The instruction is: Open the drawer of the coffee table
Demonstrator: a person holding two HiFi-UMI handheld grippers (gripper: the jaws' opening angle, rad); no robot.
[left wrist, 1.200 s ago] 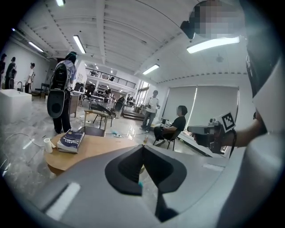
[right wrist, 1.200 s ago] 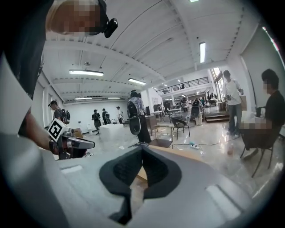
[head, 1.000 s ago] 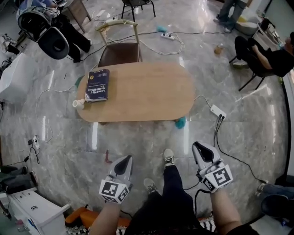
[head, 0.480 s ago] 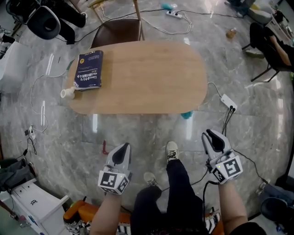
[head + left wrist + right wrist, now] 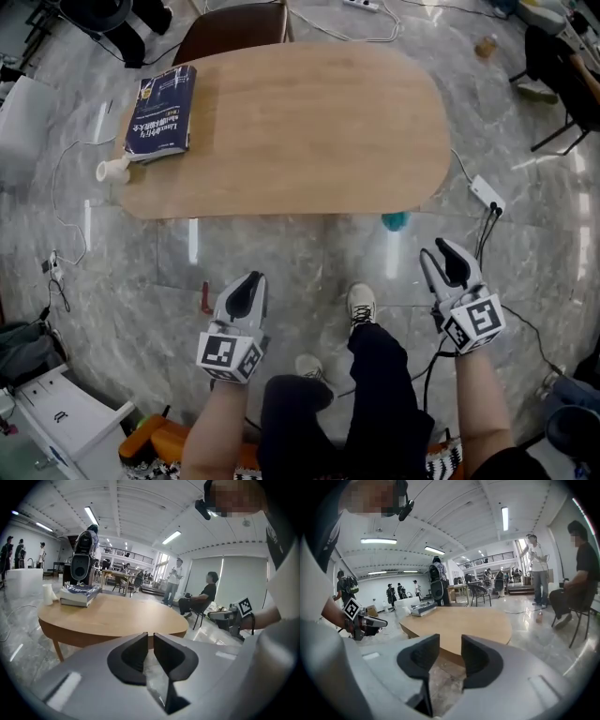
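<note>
The oval wooden coffee table (image 5: pixel 300 122) stands ahead of me on the marble floor; no drawer shows in any view. My left gripper (image 5: pixel 246 284) hovers over the floor short of the table's near edge, to the left of my legs. Its jaws have just been opening and stand a narrow slit apart with nothing between them (image 5: pixel 150 641). My right gripper (image 5: pixel 445 258) hovers to the right of my legs. Its jaws have also just been opening, and a wide empty gap (image 5: pixel 450 648) shows between them. Both point at the table's side (image 5: pixel 459 625).
A blue book (image 5: pixel 161 122) and a white cup (image 5: pixel 111 170) sit at the table's left end. A brown chair (image 5: pixel 234 28) stands behind it. A power strip (image 5: pixel 487 194) and cables lie on the floor at right. My shoes (image 5: pixel 361 305) are between the grippers. A person (image 5: pixel 576 573) sits at right.
Both grippers and my head have sunk, and the table fills more of the head view. The right jaws have spread apart; the left jaws have parted slightly.
</note>
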